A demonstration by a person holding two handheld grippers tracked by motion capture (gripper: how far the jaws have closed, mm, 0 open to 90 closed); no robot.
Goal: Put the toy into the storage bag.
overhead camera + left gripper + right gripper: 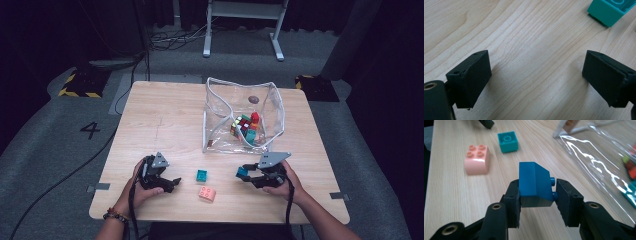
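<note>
My right gripper [537, 195] is shut on a blue sloped brick [534, 183], which it holds a little above the table; from above that blue brick [243, 172] shows at the gripper's [248, 176] left tip. A teal brick [202, 175] and a pink rounded brick [207, 193] lie on the wood between my two hands. My left gripper [172, 184] rests low over the table at the left, its jaws wide apart with bare wood between them [536, 77]. The teal brick [610, 11] lies just beyond its right fingertip.
A clear plastic bag [243, 117] stands open at the back right of the wooden table [165, 120], holding several coloured bricks [246, 127]. Its shiny plastic wall [599, 165] lies close to the right of my right gripper. The table's near edge runs just behind both hands.
</note>
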